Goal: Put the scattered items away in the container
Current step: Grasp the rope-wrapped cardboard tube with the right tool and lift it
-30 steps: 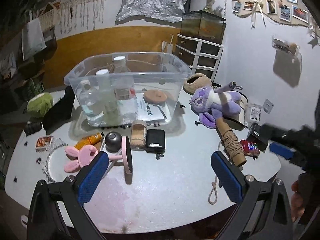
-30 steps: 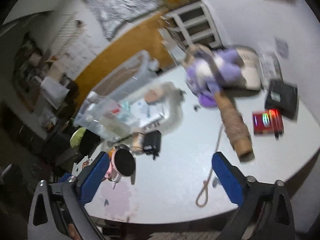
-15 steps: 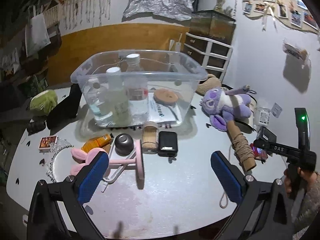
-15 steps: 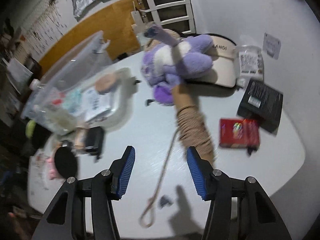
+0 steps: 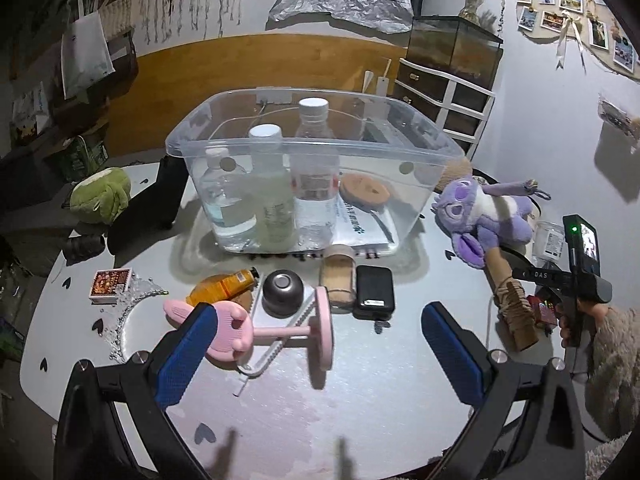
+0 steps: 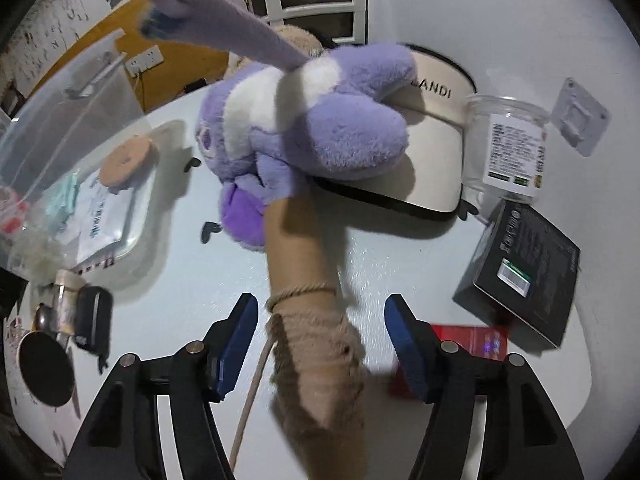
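Bare table point(image 5: 360, 400) lies open at six o'clock, clutter ringing the clear bin point(image 5: 312, 160) at twelve. The right gripper point(image 6: 318, 332) straddles a twine spool point(image 6: 316, 344), jaws apart, not touching. The left gripper point(image 5: 316, 352) gapes wide and empty. The spool's tip lies under a purple plush point(image 6: 304, 132).

Tan twine spool point(image 6: 316, 344) flat on table, far end under purple plush point(image 6: 304, 128); clear bin point(image 5: 312, 168) upright.

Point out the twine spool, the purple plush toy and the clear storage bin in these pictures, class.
twine spool point(image 6: 316, 344): right wrist view, on the wound twine between the open fingers.
purple plush toy point(image 6: 344, 128): right wrist view, on its body.
clear storage bin point(image 5: 424, 176): left wrist view, on its front wall.
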Demonstrator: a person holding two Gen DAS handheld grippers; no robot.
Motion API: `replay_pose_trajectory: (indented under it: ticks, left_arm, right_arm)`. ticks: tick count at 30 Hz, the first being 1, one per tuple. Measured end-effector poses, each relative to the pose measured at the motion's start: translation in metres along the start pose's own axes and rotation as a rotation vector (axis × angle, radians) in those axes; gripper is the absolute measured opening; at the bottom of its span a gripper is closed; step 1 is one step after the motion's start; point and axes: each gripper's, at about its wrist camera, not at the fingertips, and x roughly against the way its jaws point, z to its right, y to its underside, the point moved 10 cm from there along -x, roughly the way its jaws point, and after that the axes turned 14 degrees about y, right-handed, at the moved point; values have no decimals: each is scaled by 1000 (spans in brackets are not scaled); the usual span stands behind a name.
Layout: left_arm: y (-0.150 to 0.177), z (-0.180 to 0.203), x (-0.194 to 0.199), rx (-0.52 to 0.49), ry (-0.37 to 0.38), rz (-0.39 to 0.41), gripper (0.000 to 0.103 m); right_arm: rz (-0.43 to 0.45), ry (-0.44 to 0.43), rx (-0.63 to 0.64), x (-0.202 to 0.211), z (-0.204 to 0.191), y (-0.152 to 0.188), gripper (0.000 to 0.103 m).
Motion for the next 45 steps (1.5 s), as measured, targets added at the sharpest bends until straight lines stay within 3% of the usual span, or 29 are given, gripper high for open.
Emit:
replay_pose_trajectory:
  ticks: [8, 10, 11, 18, 25, 30, 33, 40, 45]
  left_arm:
    - [-1, -18, -1, 22, -4, -12, 102]
    - [0, -19, -2, 26, 0, -16, 102]
    - [0, -20, -2, 28, 3, -18, 102]
    - [3, -21, -2, 42, 23, -22, 102]
    - [4, -15, -1, 34, 46, -20, 102]
    - [8, -13, 2, 39, 54, -20, 102]
    - [10, -16, 4, 53, 51, -17, 102]
    - [19, -27, 6, 106, 39, -21, 102]
    - [25, -24, 1, 19, 24, -36, 102]
  right_arm:
    - [-110, -24, 51, -40, -14, 8, 66]
    - [-147, -46, 90, -46, -25, 20, 51]
    - [-151, -41, 115, -47, -31, 26, 51]
    - [-63, -84, 318, -14, -86, 76, 51]
    - [-54, -199, 411, 17, -149, 121, 50]
    - [5, -226, 580, 41, -187, 143, 51]
    - [8, -260, 628, 44, -188, 148, 51]
    - [73, -295, 919, 60, -184, 179, 50]
    - [153, -348, 1176, 76, -183, 206, 50]
